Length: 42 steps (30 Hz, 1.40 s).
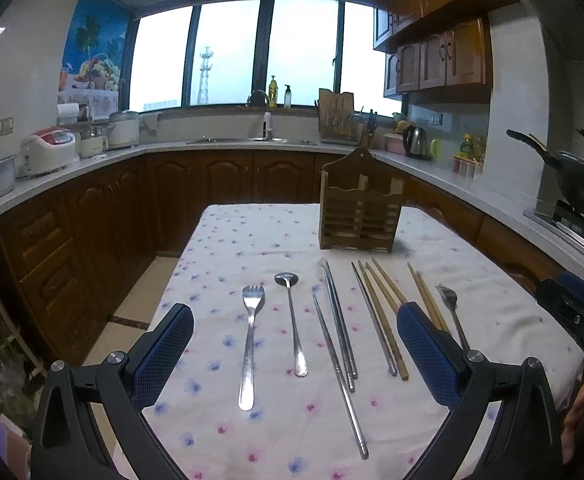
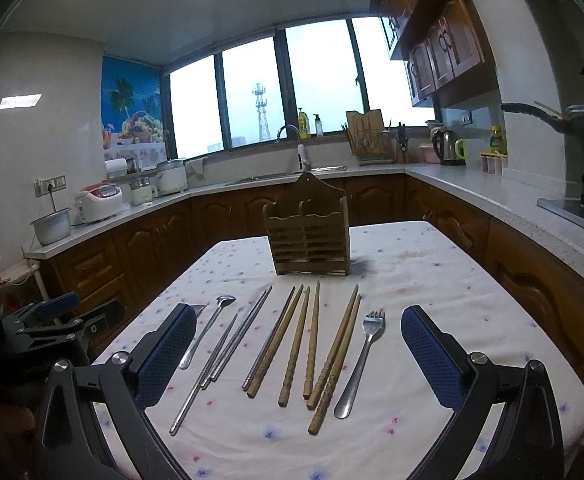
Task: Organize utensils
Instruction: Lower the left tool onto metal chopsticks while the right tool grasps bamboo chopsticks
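Both the left tongs (image 1: 295, 350) and right tongs (image 2: 299, 354) hover released above the counter (image 2: 432, 280), where forks, spoon and chopsticks (image 2: 312, 344) lie fanned toward the wooden holder (image 2: 308, 236), apparently awaiting sorting.

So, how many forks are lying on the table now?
2. One fork lies at the left end of the row, beside the spoon. The other fork lies at the right end, next to the wooden chopsticks. None seems hidden.
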{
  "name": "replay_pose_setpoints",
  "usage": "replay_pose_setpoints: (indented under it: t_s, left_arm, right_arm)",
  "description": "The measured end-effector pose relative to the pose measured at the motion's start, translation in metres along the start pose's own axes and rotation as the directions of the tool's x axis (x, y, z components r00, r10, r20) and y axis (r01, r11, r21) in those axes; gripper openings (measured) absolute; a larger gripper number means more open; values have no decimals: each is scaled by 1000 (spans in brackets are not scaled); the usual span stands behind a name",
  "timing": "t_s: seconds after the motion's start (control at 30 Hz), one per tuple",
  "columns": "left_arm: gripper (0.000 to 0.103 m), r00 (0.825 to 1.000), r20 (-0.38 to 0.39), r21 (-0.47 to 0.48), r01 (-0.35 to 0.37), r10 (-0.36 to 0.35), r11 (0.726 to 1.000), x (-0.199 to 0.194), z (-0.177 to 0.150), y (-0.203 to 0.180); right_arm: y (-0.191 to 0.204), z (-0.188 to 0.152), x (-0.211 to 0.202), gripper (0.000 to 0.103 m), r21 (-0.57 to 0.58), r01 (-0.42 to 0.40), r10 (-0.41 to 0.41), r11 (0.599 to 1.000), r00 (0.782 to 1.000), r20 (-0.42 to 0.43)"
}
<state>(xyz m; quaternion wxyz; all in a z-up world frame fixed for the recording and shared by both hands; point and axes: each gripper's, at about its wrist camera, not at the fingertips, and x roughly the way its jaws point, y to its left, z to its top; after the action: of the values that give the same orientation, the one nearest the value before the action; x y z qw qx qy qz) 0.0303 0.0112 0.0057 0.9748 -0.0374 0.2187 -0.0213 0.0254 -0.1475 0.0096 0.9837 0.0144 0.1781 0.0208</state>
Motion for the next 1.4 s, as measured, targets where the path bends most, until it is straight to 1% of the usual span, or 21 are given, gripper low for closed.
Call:
replay_pose_setpoints:
  t_s: [0.1,0.23,0.43,0.5,0.53,0.6,0.63,0.7,0.73,0.8,0.83,0.87,0.9,0.93,1.0,1.07,1.1,1.17,1.23,1.3,1.4]
  left_arm:
    - [102,1000,-24,-8,18,-18,1000,9,7,4]
    - [102,997,-77,-13,24,-25,1000,25,17,7]
    - [101,988,-149,-13,38,-40,999,51,33,15]
    - [93,980,-191,-6,58,-58,998,65,39,14]
    - [91,974,-213,-4,73,-72,997,72,43,14]
    - [85,965,-247,3,94,-91,996,84,48,12]
    - [83,961,-259,6,102,-97,995,89,51,11]
    - [79,952,-287,12,116,-108,993,99,56,9]
    - [78,948,-299,17,123,-112,992,103,59,8]
    - [71,939,-324,28,133,-117,991,115,63,6]
    - [69,932,-342,30,141,-122,990,120,65,6]
    - [64,927,-353,29,147,-127,989,125,65,7]
    - [61,921,-367,27,152,-132,988,130,66,8]
    - [59,914,-381,23,158,-137,987,136,66,9]
    - [53,901,-410,9,162,-145,987,146,67,14]
    - [52,893,-426,1,165,-148,986,156,68,16]
    - [50,889,-433,0,166,-150,986,161,69,17]
    - [48,881,-448,3,170,-151,985,172,71,16]
    - [46,876,-459,10,173,-149,985,184,72,14]
    - [37,869,-475,21,172,-142,985,198,72,10]
    - [33,856,-500,28,166,-130,986,216,71,8]
  right_arm:
    - [-3,3,7,103,2,1,-1,1000,1000,-22]
    - [-8,7,21,103,10,1,0,1000,998,-63]
    - [-19,14,40,103,31,10,-6,999,994,-108]
    - [-24,16,48,101,40,6,0,999,992,-126]
    - [-26,18,54,99,47,2,5,999,990,-138]
    - [-31,21,63,92,61,-1,11,998,987,-160]
    - [-34,23,70,90,72,-1,14,997,985,-174]
    - [-39,26,81,81,82,11,6,997,980,-197]
    - [-43,27,89,79,85,15,3,996,977,-211]
    - [-47,30,100,72,96,10,12,995,973,-230]
    - [-52,32,108,69,106,10,17,994,969,-246]
    - [-53,33,112,62,106,13,15,994,967,-254]
    - [-56,33,119,56,107,18,12,994,964,-266]
    - [-60,34,125,55,110,23,8,994,961,-277]
    - [-65,35,138,43,115,37,0,993,953,-303]
    - [-72,34,153,36,117,51,-8,992,940,-340]
    - [-74,33,159,31,118,55,-10,991,934,-356]
    - [-78,30,174,25,120,62,-10,991,918,-396]
    - [-81,26,190,24,128,62,1,990,900,-436]
    - [-83,22,202,21,125,62,3,990,884,-467]
    - [-82,16,214,20,114,65,1,991,866,-500]
